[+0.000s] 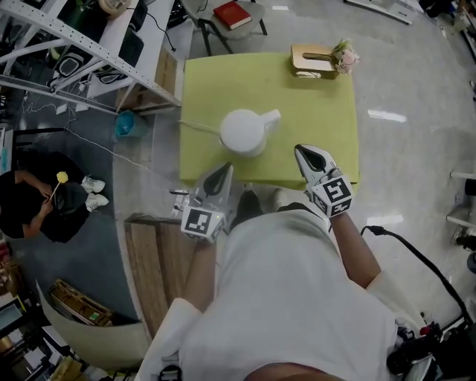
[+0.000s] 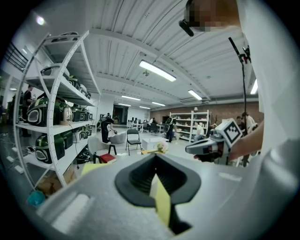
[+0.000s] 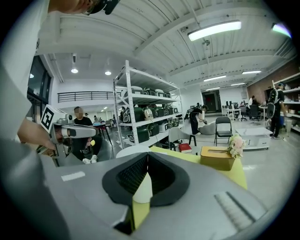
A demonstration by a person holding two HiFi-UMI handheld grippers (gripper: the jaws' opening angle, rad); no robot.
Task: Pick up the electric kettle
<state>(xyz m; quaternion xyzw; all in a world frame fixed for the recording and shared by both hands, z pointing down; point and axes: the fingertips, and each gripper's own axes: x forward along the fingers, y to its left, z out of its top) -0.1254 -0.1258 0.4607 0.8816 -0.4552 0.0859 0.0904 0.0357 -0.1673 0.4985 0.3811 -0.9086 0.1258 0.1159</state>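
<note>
The white electric kettle (image 1: 243, 132) stands upright in the middle of the yellow-green table (image 1: 216, 82), with its spout toward the right and a white cord trailing left. My left gripper (image 1: 225, 170) hovers over the table's near edge, just below and left of the kettle, with its jaws together and nothing in them. My right gripper (image 1: 300, 149) sits to the kettle's right, apart from it, also shut and empty. In the right gripper view the kettle's rounded top (image 3: 127, 151) shows just beyond the closed jaw tips (image 3: 147, 155). The left gripper view looks over its shut jaws (image 2: 155, 157).
A wooden tissue box with flowers (image 1: 318, 59) stands at the table's far right corner. Behind the table is a chair with a red book (image 1: 232, 14). A metal shelf rack (image 1: 82, 45) and a seated person (image 1: 41, 202) are on the left, a wooden bench (image 1: 156, 260) nearby.
</note>
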